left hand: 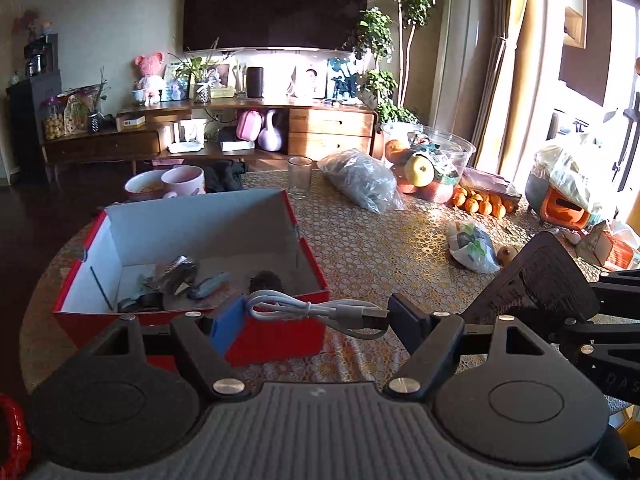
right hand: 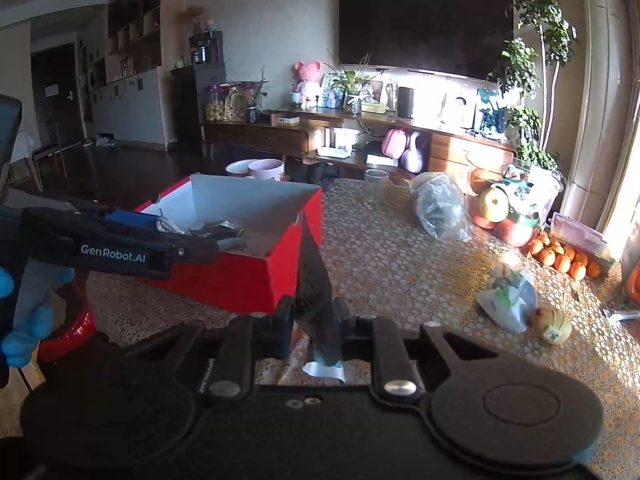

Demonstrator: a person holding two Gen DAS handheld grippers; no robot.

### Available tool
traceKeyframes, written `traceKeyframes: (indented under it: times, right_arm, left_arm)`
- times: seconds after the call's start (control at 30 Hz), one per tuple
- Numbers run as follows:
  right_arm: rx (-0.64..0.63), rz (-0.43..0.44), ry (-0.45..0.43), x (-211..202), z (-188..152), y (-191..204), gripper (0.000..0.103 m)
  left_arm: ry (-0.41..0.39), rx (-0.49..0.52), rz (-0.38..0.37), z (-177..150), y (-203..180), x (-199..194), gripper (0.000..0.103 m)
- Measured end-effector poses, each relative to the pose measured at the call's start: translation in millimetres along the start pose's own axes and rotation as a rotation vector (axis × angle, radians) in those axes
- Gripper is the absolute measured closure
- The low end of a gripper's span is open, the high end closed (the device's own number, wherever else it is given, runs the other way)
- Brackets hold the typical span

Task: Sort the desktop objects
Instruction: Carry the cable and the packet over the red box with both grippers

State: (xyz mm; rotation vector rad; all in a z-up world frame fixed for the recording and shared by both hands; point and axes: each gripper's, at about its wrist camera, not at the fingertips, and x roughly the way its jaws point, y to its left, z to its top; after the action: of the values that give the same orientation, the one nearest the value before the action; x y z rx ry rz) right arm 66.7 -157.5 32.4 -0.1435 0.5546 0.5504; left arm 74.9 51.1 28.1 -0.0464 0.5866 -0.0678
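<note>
A red box with a white inside stands on the patterned table; a foil wrapper and several small items lie in it. My left gripper hovers at the box's near wall, shut lengthwise on a coiled white USB cable, pad to plug. In the right wrist view that gripper, with the cable, hangs over the box. My right gripper is shut on a dark flat packet that stands upright, to the right of the box. The left wrist view shows the packet at its right.
Behind the box are a drinking glass, two pink cups and a grey plastic bag. A fruit bowl, oranges and a small bag lie to the right. A blue-gloved hand holds the left gripper.
</note>
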Motion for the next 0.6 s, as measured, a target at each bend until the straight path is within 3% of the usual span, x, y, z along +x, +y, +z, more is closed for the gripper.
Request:
traceKeyframes:
  times: [0.33,0.6]
  right_arm:
    - [-0.023,0.088,0.000,20.0,30.6,31.3,0.083]
    - [-0.056,0.132,0.011,42.1,53.2,47.5,0.083]
  left_arm:
    - [-0.041,-0.066,0.091,6.8,52.0,-26.4,0.025]
    - [-0.030,-0.128,0.133,10.1,83.9,-21.5,0.025]
